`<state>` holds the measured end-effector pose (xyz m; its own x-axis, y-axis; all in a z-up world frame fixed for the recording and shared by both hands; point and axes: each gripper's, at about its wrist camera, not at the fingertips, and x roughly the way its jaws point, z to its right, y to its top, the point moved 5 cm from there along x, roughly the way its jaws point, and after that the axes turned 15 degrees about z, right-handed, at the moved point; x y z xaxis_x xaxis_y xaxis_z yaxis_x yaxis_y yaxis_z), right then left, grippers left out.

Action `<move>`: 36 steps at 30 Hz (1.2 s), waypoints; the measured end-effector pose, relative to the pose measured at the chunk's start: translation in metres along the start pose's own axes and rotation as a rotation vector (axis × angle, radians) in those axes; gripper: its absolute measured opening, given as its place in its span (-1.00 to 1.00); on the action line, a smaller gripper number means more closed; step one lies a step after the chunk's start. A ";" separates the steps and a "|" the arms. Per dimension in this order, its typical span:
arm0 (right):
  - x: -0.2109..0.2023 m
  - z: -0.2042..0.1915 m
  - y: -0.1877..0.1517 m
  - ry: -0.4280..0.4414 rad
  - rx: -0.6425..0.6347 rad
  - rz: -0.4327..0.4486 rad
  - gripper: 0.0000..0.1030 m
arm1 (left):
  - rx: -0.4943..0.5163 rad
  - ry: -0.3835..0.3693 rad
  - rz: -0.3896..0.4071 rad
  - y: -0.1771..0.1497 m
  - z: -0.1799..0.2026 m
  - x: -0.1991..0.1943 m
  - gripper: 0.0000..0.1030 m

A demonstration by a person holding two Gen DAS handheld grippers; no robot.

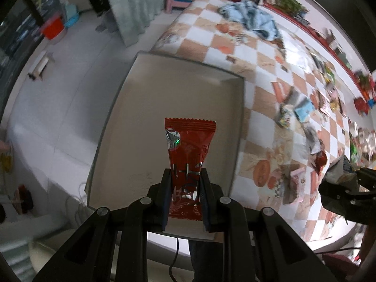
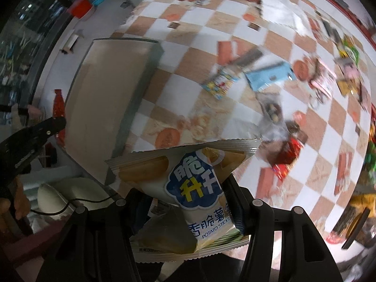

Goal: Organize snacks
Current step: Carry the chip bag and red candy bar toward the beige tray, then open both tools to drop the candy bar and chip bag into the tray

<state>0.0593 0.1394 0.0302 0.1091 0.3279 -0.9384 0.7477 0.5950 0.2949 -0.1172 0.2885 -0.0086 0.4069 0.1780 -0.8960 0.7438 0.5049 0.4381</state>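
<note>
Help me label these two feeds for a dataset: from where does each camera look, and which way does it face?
Left wrist: sits on the left claw, looking forward and down over the grey tray; its fingers pinch a red snack packet, and the right claw shows at the right edge.
Right wrist: sits on the right claw, looking over the checkered tablecloth; its fingers hold a potato sticks packet, and the left claw shows at the left edge.
Shared: tray, tablecloth, scattered snacks, blue cloth.
</note>
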 end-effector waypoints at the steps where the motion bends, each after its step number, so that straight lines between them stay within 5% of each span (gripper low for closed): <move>1: 0.003 -0.007 0.004 0.012 -0.011 -0.006 0.15 | -0.010 0.004 -0.008 -0.002 -0.003 0.003 -0.53; 22: 0.090 -0.125 0.054 0.160 -0.104 -0.123 0.15 | -0.160 0.116 -0.100 -0.024 -0.057 0.053 -0.53; 24: 0.093 -0.127 0.059 0.161 -0.098 -0.131 0.15 | -0.162 0.121 -0.077 -0.024 -0.058 0.053 -0.42; 26: 0.097 -0.129 0.062 0.160 -0.087 -0.144 0.21 | -0.159 0.127 -0.053 -0.022 -0.056 0.050 0.23; 27: 0.097 -0.130 0.064 0.161 -0.081 -0.152 0.28 | -0.154 0.145 -0.033 -0.021 -0.056 0.047 0.40; 28: 0.096 -0.129 0.066 0.163 -0.077 -0.151 0.60 | -0.152 0.153 -0.019 -0.020 -0.056 0.045 0.58; 29: 0.096 -0.131 0.069 0.160 -0.078 -0.143 0.92 | -0.146 0.162 0.002 -0.018 -0.055 0.042 0.58; 30: 0.093 -0.130 0.070 0.153 -0.082 -0.128 1.00 | -0.138 0.167 0.010 -0.017 -0.054 0.039 0.58; 36: 0.071 -0.097 0.062 0.086 -0.066 -0.110 0.99 | -0.123 0.148 -0.002 -0.020 -0.049 0.033 0.58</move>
<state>0.0502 0.2706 -0.0005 -0.0292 0.3180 -0.9476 0.7069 0.6769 0.2054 -0.1441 0.3258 -0.0508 0.3159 0.2945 -0.9020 0.6707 0.6032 0.4318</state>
